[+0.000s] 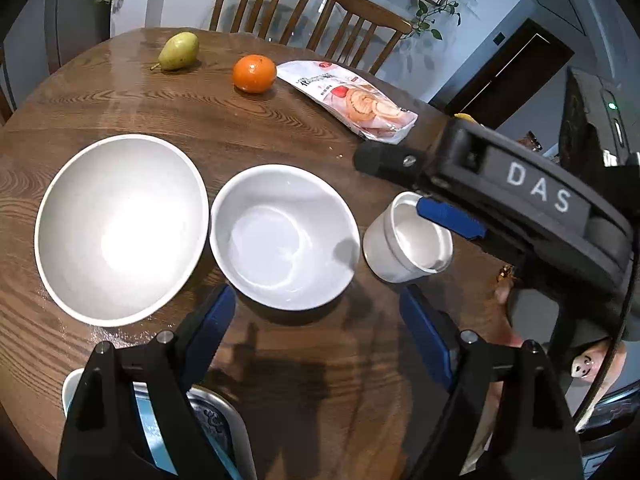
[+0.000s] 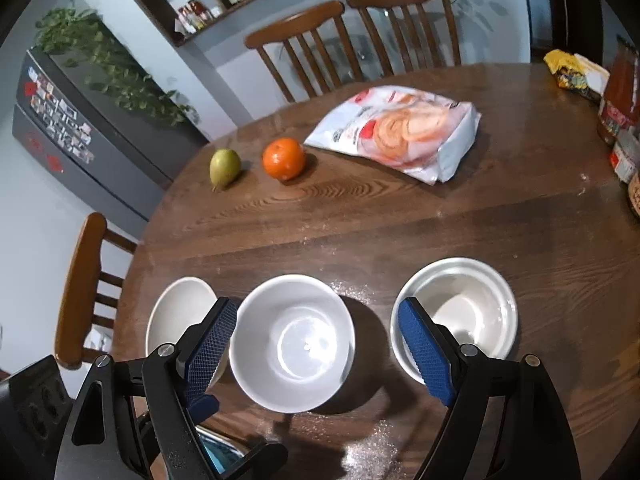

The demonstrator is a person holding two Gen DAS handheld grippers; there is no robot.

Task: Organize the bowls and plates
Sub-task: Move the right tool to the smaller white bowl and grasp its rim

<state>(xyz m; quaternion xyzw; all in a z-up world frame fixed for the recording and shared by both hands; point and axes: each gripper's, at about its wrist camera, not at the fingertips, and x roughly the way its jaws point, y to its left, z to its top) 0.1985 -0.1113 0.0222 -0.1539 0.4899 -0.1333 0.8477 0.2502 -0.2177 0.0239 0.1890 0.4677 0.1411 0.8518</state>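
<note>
On the desk (image 2: 440, 220) | middle bowl (image 2: 294, 340) is lying between right tool's (image 2: 320, 344) released jaws | left tool (image 1: 316, 328) is hovering released, empty.

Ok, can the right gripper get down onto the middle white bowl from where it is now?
Probably yes. The right gripper is open and empty, and the middle white bowl sits between its fingers with nothing above it. The largest bowl stands close beside it, so the left finger has little room there.

Three bowls (image 2: 293, 342) abreast on table (image 2: 460, 224) (pear (image 2: 224, 167), orange (image 2: 283, 158) behind)
</note>
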